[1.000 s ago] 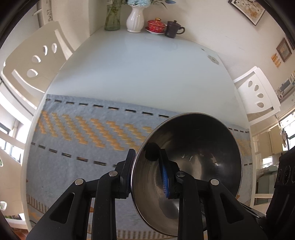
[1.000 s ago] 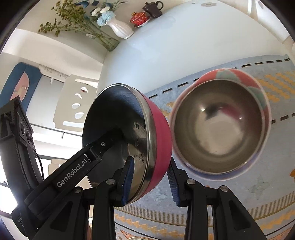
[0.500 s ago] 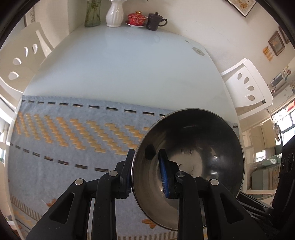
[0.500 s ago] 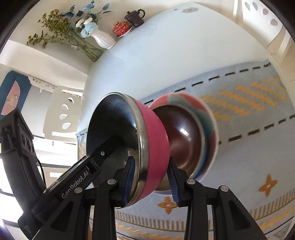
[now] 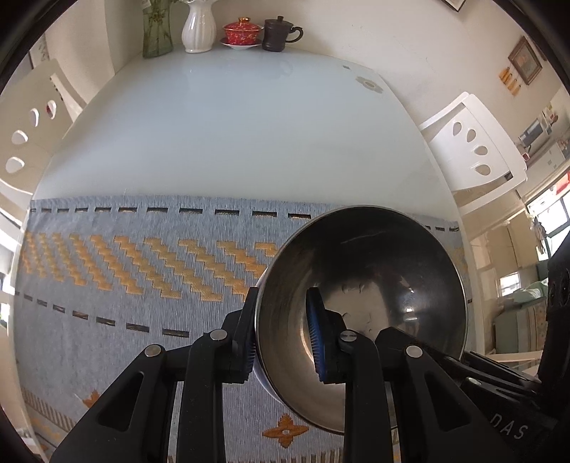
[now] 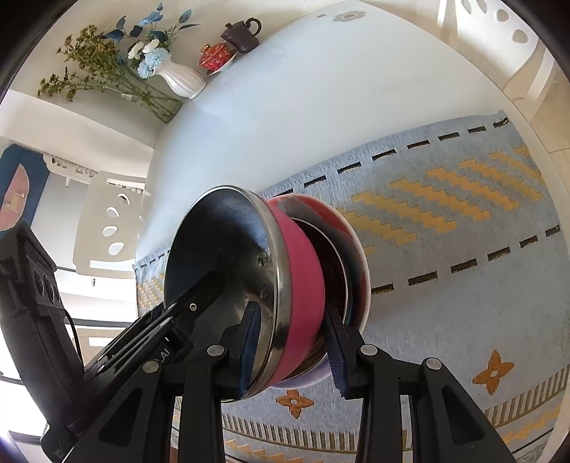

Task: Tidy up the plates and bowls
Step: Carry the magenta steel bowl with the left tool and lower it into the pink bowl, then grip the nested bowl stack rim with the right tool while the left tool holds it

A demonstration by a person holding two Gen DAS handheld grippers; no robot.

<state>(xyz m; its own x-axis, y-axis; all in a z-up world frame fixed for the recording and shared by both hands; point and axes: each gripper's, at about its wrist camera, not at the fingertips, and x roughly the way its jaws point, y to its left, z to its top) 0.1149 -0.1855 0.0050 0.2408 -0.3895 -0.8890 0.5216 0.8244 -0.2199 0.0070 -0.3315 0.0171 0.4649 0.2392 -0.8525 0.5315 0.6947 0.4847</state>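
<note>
**Two Bowls Gripped, One in Each Hand**

Left gripper (image 5: 285, 331): fingers nearly closed, clamped on the rim of a steel bowl (image 5: 377, 285), one pad inside against the wall, the other outside. Bowl tilted on edge, mouth facing the camera, held above the blue-grey woven mat (image 5: 124, 292) with orange zigzags. Lower right of that view, part of the other black gripper body.

Right gripper (image 6: 290, 338): fingers narrowly apart, pinching the wall of a pink bowl (image 6: 302, 277) with a steel lining, one pad inside, one on the pink outside. Tilted likewise, mouth turned left in the right wrist view. Directly behind it, a second bowl (image 6: 352, 256) with a red-and-teal outside and dark inside, tipped on edge too, the pink bowl's base at or inside its mouth; touching or not, cannot tell. Whether that second bowl is the one in the left fingers, cannot tell either.

Beyond the mat, bare white table (image 5: 231, 124). At its far edge, well apart from the bowls: white vase (image 5: 197, 28), glass vase (image 5: 156, 32), red lidded cup (image 5: 243, 30), dark mug (image 5: 279, 30). White chairs (image 5: 473, 149) on either side.
</note>
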